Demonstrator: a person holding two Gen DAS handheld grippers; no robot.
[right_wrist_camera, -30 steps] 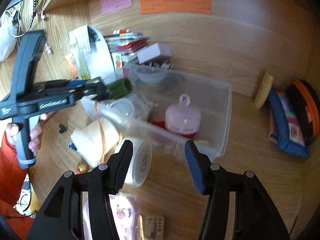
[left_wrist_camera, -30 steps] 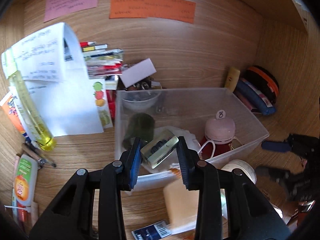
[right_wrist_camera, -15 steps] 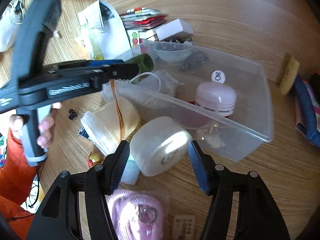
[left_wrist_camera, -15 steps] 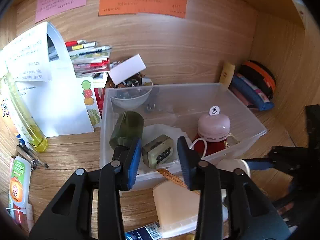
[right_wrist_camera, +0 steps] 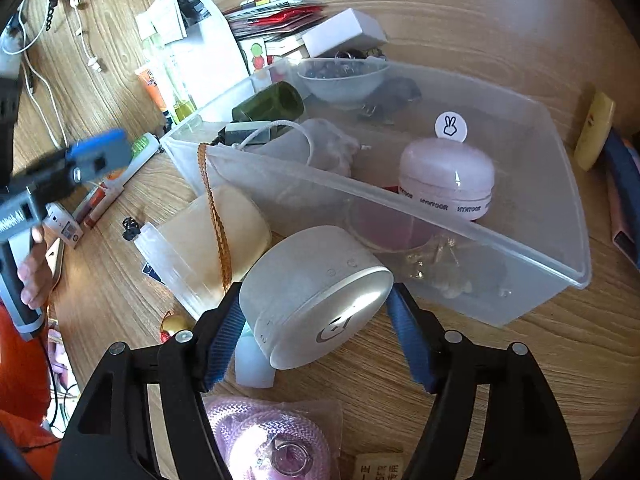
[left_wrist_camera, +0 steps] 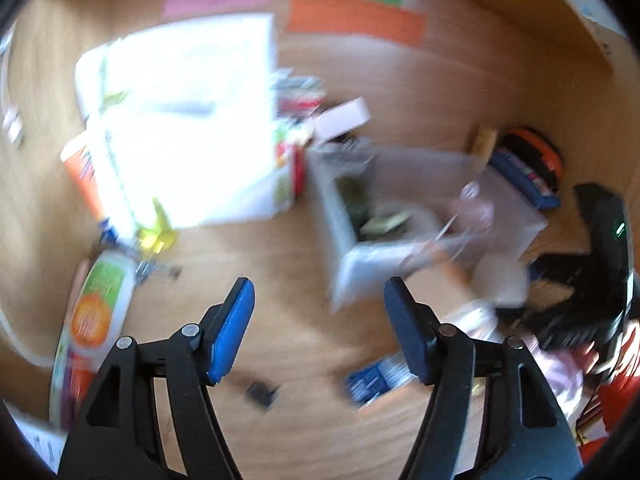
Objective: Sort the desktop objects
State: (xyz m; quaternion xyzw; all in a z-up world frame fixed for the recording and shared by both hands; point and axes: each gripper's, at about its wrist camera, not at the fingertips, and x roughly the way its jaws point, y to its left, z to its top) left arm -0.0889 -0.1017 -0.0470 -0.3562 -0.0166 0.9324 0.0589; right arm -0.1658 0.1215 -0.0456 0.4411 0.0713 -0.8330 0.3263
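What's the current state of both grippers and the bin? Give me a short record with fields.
left gripper: jaws opening, nothing between them, over bare wood; view blurred
right gripper: jaws opening, straddling the white round speaker; contact unclear
speaker: on its side on the desk, outside the clear plastic bin
bin contents: pink domed device, green bottle, small bowl, drawstring pouch

A wood-grain desk (right_wrist_camera: 500, 360) fills both views, with a matching wooden back panel (left_wrist_camera: 440, 92) rising at the top of the frame. Pink, green and orange paper notes (left_wrist_camera: 356, 16) hang there. Bright light falls from the left.
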